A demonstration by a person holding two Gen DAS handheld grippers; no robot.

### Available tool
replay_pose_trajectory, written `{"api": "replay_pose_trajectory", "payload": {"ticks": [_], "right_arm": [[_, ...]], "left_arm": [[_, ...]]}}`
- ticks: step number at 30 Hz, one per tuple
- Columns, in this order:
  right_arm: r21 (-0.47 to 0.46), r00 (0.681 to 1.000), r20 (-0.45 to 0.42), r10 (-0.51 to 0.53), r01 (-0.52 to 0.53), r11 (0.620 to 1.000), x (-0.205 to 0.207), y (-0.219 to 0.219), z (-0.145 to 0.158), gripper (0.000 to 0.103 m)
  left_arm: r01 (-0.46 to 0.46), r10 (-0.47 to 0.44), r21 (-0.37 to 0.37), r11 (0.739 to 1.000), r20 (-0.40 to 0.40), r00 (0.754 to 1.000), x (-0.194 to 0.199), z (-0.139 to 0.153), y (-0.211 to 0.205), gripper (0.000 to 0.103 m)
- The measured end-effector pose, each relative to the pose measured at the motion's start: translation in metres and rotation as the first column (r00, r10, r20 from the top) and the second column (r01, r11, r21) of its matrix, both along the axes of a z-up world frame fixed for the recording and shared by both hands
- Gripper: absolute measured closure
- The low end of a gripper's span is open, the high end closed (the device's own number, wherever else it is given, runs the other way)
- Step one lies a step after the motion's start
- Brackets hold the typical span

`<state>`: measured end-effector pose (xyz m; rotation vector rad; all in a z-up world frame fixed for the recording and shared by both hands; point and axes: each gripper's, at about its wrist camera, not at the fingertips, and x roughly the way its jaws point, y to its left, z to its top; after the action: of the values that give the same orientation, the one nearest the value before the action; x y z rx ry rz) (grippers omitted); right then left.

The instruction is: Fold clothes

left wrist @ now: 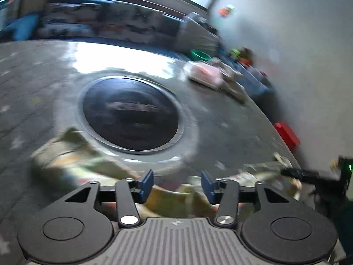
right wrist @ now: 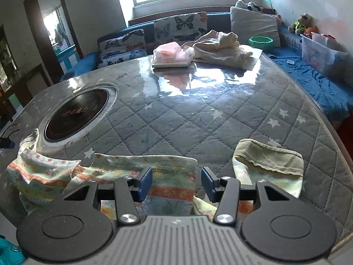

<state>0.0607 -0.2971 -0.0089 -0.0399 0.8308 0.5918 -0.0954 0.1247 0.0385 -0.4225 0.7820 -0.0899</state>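
Observation:
A small striped, patterned garment (right wrist: 154, 176) with a green cuff (right wrist: 269, 156) lies crumpled at the near edge of the quilted grey table (right wrist: 198, 114). My right gripper (right wrist: 176, 182) is open just above its middle, jaws apart with cloth between and below them. In the blurred left wrist view the same garment (left wrist: 72, 161) lies under and left of my left gripper (left wrist: 177, 184), which is open. The other gripper (left wrist: 308, 174) shows at the right edge of that view.
A round black hotplate (right wrist: 77, 112) is set into the table, also in the left wrist view (left wrist: 130, 113). At the far side lie a cream garment (right wrist: 220, 46) and a pink tissue pack (right wrist: 172, 54). A blue sofa with cushions (right wrist: 181, 25) stands behind.

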Motion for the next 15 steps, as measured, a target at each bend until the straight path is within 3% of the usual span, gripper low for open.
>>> {"api": "replay_pose_trajectory", "payload": {"ticks": [1, 8, 10, 12, 15], "right_arm": [[0.005, 1.000, -0.002, -0.001, 0.001, 1.000, -0.001, -0.001, 0.000, 0.053], [0.006, 1.000, -0.024, -0.001, 0.001, 1.000, 0.002, -0.005, -0.004, 0.054], [0.010, 1.000, -0.026, -0.002, 0.002, 1.000, 0.003, -0.005, -0.005, 0.054], [0.020, 0.999, -0.036, 0.003, -0.002, 1.000, 0.007, -0.004, -0.006, 0.055], [0.017, 0.998, -0.056, 0.025, -0.024, 1.000, 0.010, 0.001, -0.009, 0.065]], "left_arm": [[0.018, -0.018, 0.005, 1.000, -0.012, 1.000, 0.004, -0.002, -0.006, 0.040], [0.094, -0.091, 0.028, 0.995, -0.096, 0.991, 0.018, -0.023, -0.028, 0.042], [0.110, -0.107, 0.024, 0.994, -0.094, 0.990, 0.022, -0.025, -0.033, 0.060], [0.127, -0.125, 0.015, 0.992, -0.089, 0.988, 0.023, -0.026, -0.034, 0.071], [0.148, -0.144, 0.056, 0.987, -0.084, 0.986, 0.026, -0.026, -0.039, 0.081]]}}
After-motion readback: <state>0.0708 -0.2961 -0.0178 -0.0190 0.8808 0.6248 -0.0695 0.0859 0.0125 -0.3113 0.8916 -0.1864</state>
